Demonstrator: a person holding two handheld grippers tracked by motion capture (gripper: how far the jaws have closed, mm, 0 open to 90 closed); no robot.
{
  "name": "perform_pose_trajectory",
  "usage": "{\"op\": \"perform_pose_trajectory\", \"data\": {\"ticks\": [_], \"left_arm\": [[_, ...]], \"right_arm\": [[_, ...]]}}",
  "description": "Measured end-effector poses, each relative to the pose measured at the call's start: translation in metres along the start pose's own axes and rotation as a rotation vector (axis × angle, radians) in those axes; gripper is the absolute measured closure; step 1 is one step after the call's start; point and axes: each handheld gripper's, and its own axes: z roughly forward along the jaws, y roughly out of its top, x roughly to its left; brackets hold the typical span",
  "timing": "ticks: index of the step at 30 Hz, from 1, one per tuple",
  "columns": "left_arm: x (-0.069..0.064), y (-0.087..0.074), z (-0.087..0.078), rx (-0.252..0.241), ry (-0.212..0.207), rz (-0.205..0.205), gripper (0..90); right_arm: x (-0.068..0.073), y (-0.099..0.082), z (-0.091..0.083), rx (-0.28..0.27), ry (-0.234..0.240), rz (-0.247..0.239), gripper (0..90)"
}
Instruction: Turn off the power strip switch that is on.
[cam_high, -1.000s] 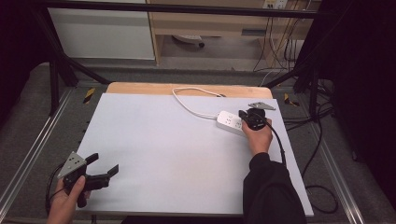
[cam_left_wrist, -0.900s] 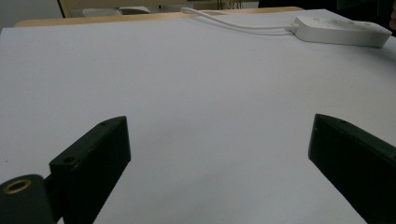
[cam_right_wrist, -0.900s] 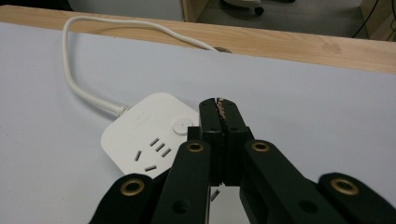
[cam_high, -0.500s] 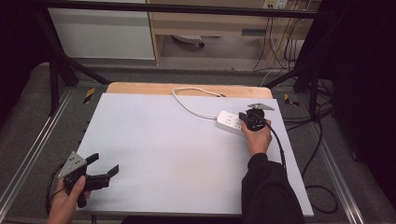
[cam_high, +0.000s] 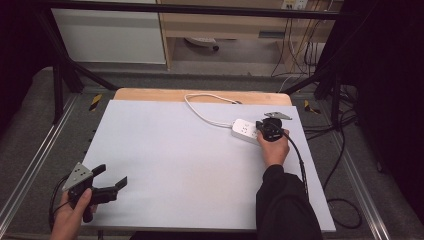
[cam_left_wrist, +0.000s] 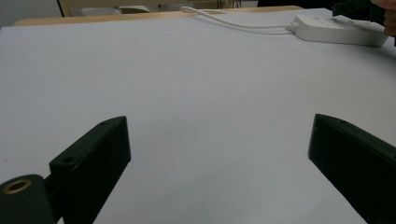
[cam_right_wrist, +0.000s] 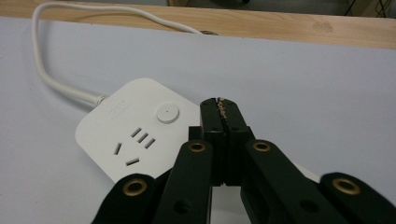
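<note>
Jaws pressed together, the right gripper (cam_right_wrist: 219, 105) hangs over a white power strip (cam_high: 245, 131) at the far right of the white table (cam_high: 175, 165), its tips just beside the strip's round button (cam_right_wrist: 167, 113). Jaws spread wide and empty, the left gripper (cam_high: 111, 177) waits at the near left corner. Pressing that button looks like the step in hand; the next move calls for shifting the tips left and pushing down.
</note>
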Motion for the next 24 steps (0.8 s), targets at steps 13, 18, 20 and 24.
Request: {"op": "perform_pose_trajectory", "data": {"ticks": [13,18,20,24], "left_arm": [[0.0001,-0.0001,0.0005,0.002,0.002,0.002,5.4],[-0.0003,-0.0001,0.0006,0.006,-0.001,0.001,5.4],[-0.0003,-0.0001,0.0006,0.006,-0.001,0.001,5.4],[0.0,-0.0001,0.0006,0.006,-0.001,0.001,5.4]], "right_arm": [[-0.0034,-0.0066,-0.0014,-0.014,-0.023,0.009,90.0],[-0.0027,-0.006,-0.0007,-0.013,-0.021,0.004,90.0],[-0.0023,-0.0072,-0.0002,-0.016,-0.022,0.005,90.0],[-0.0007,-0.0072,0.0004,-0.016,-0.023,-0.002,90.0]]}}
